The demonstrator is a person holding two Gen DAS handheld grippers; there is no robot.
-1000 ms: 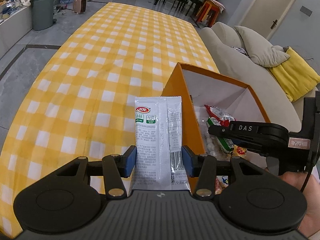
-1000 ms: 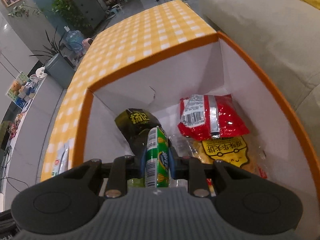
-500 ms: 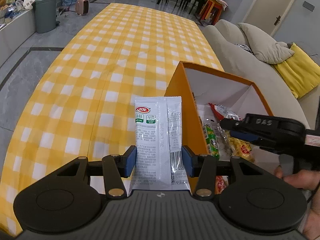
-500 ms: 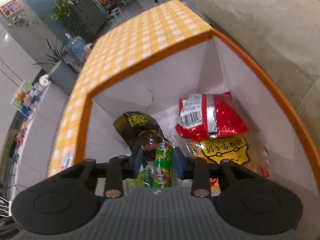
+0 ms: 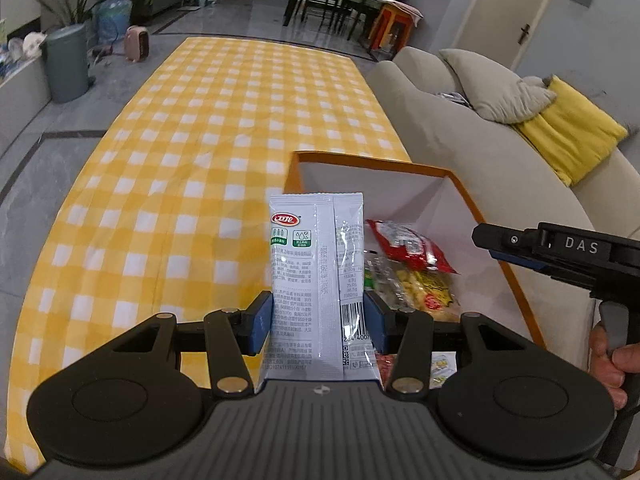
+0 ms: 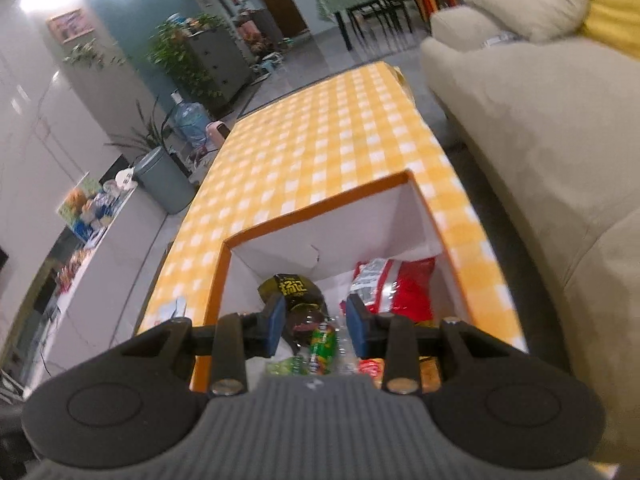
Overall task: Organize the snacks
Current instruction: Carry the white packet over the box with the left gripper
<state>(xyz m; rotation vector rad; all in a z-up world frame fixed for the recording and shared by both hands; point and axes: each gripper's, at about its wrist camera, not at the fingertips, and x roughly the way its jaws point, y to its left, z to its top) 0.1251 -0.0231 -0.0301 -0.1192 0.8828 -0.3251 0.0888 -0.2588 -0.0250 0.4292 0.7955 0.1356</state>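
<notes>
Item: white sachet [image 5: 316,280] clamped in my L gripper [image 5: 316,322], R gripper [image 6: 316,322] parted w/ nothing held; risk: sachet snags orange box [image 5: 516,280] rim.

The box [image 5: 484,204] is sitting at the desk's [image 5: 208,168] right edge, snack packets [image 6: 394,286] lying inside, sofa [image 5: 460,128] alongside.

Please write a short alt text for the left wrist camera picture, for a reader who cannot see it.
The left gripper holds a white snack packet upright beside an open orange box of snacks on a yellow checked tablecloth. The right gripper hovers over the box.
</notes>
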